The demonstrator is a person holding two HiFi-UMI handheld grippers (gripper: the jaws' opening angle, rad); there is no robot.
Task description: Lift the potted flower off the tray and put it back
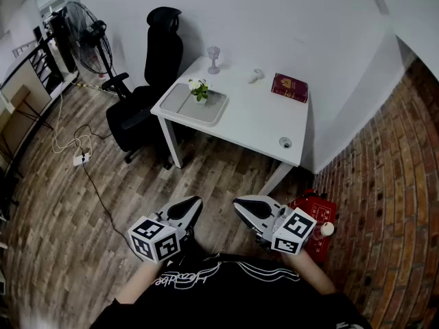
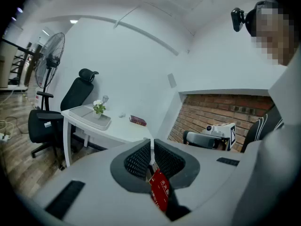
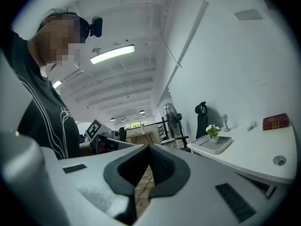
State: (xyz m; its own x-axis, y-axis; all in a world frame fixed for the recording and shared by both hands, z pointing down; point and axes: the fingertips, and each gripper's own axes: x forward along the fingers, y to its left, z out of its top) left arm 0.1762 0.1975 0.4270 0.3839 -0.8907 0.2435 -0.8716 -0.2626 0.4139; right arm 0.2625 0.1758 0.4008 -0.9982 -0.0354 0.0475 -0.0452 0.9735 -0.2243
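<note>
Left gripper [image 1: 194, 203] and right gripper [image 1: 240, 203] both closed, empty, side by side near the person's body, well apart from the white table [image 1: 260, 118], potted flower [image 1: 199, 90] upright at the far edge of the tray [image 1: 206, 113], tray along the table's left edge

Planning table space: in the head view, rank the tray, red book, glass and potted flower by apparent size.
1. tray
2. red book
3. potted flower and glass look about alike, so I leave them unranked.
</note>
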